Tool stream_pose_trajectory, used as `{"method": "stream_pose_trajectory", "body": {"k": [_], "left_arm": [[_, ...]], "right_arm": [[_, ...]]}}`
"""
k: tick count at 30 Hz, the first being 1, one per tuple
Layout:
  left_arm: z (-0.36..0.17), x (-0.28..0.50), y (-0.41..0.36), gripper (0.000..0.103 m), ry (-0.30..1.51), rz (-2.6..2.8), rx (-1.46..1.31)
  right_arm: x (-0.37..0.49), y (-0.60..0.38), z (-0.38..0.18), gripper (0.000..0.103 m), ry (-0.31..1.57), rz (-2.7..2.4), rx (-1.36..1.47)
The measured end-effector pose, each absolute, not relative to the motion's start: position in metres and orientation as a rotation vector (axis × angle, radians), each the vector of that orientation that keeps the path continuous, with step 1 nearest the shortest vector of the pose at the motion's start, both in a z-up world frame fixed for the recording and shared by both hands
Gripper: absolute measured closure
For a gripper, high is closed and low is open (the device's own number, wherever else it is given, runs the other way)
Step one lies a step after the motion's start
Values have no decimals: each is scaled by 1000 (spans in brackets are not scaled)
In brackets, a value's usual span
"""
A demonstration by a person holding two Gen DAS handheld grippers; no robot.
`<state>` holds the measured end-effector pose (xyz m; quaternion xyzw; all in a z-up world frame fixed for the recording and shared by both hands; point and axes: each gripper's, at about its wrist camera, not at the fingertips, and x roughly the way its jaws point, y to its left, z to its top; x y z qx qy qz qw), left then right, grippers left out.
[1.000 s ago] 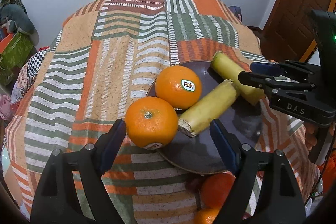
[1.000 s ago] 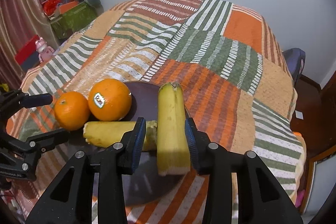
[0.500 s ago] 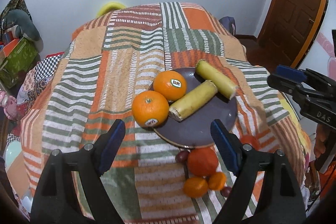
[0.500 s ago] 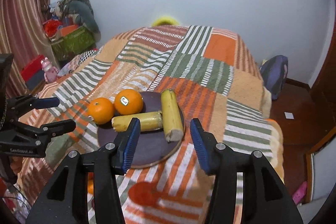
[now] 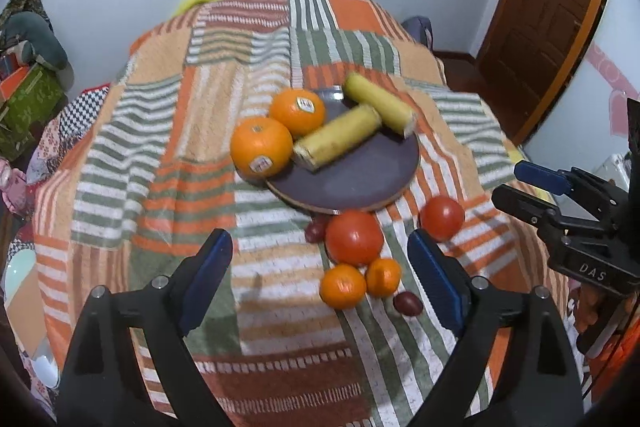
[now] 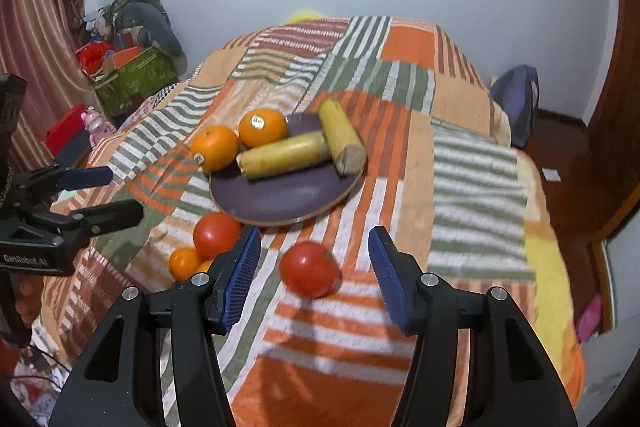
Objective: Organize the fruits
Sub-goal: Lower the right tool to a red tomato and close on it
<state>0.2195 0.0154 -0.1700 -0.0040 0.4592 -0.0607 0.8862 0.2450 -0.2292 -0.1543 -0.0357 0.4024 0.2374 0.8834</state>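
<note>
Both grippers hang empty above the bed [image 6: 472, 163] with jaws spread wide. The right gripper [image 6: 314, 275] has a tomato [image 6: 309, 269] lying on the blanket almost straight ahead of it, between the lines of its 2 fingers and slightly toward the left one; this looks like the easiest thing to take. A tomato is round, smooth and fairly light, with thin skin over soft flesh, so it would likely roll or slip if pinched off-centre and bruise if squeezed hard; the hold should go across its widest middle, with a gentle close. The soft blanket gives under it, so the fingers may need to press down a little on either side. The left gripper [image 5: 320, 279] has a bigger tomato [image 5: 354, 237] just ahead, with 2 small oranges [image 5: 343, 286] nearer still, touching each other, and 2 dark small fruits, perhaps grapes [image 5: 407, 303], 1 beside the right finger and 1 behind the bigger tomato. The small oranges are firmer and rougher, so they should grip well; the dark fruits are tiny and easily crushed. Beyond this cluster sits the plate [image 5: 360, 183], already carrying 2 large oranges [image 5: 261, 147] at its left edge and 2 banana pieces [image 5: 338, 137] lying crossed, touching. The near half of the plate is bare, well within reach of either gripper.
</note>
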Motion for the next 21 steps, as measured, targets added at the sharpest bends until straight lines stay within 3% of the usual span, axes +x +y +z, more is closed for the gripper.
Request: {"method": "stream_pose_trajectory", "body": {"k": [10, 18, 21], "left_arm": [[-204, 231, 1, 14, 1032, -155, -22], [-224, 248, -3, 33, 1064, -174, -26], [-228, 252, -5, 36, 1068, -179, -22]], "right_arm": [[239, -232, -192, 50, 913, 461, -39], [246, -226, -207, 50, 946, 480, -13], [248, -222, -210, 50, 952, 486, -17]]}}
